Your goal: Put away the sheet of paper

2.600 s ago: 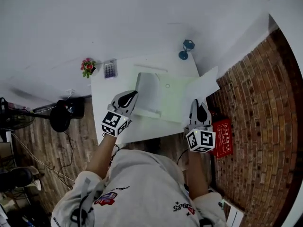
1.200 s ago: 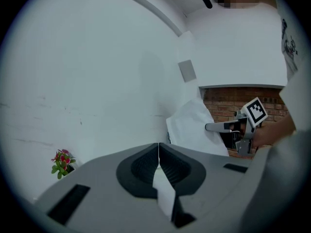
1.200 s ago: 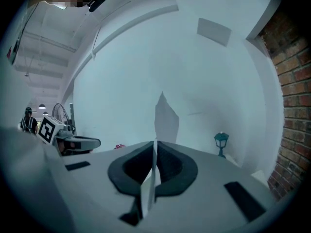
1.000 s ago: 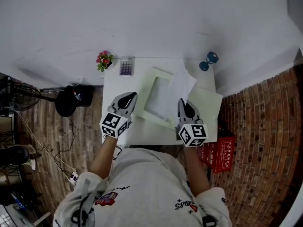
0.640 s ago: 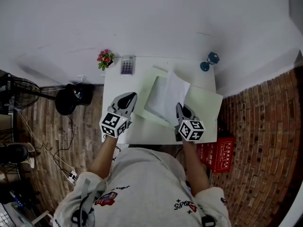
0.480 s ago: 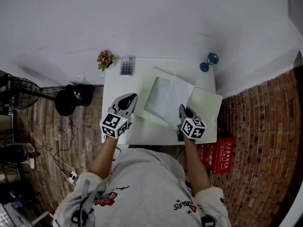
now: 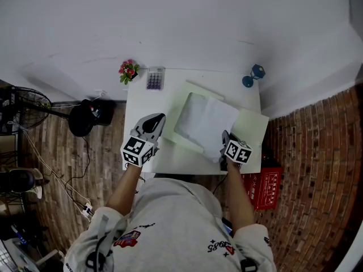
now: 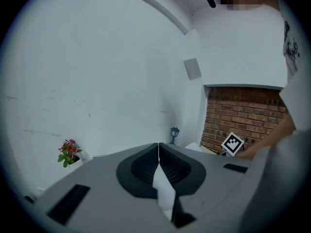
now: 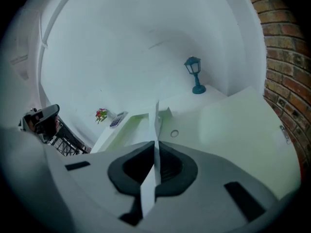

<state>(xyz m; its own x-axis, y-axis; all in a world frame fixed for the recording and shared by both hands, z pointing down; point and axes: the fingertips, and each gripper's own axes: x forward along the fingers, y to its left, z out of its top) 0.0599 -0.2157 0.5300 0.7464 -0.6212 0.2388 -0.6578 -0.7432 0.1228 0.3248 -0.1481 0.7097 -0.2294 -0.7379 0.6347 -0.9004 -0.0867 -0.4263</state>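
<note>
An open pale green folder (image 7: 250, 127) lies on the white desk (image 7: 140, 102). The white sheet of paper (image 7: 207, 120) lies almost flat across its middle. My right gripper (image 7: 226, 138) is shut on the sheet's near right corner. In the right gripper view the paper (image 9: 156, 118) runs edge-on out past the closed tips (image 9: 156, 142), with the folder (image 9: 233, 125) beneath. My left gripper (image 7: 160, 118) is at the folder's left edge. Its jaws (image 8: 158, 144) are shut with a pale sliver pinched between them, seemingly the folder's edge.
A small blue lamp (image 7: 253, 75) stands at the desk's far right corner. A potted flower (image 7: 129, 71) and a calculator (image 7: 154, 79) sit at the far left. A red crate (image 7: 266, 177) is on the floor to the right, by the brick wall. A black fan (image 7: 85, 118) stands to the left.
The right gripper has carried the sheet in from the right and lowered it from standing up to lying over the folder. The left gripper has stayed put.
</note>
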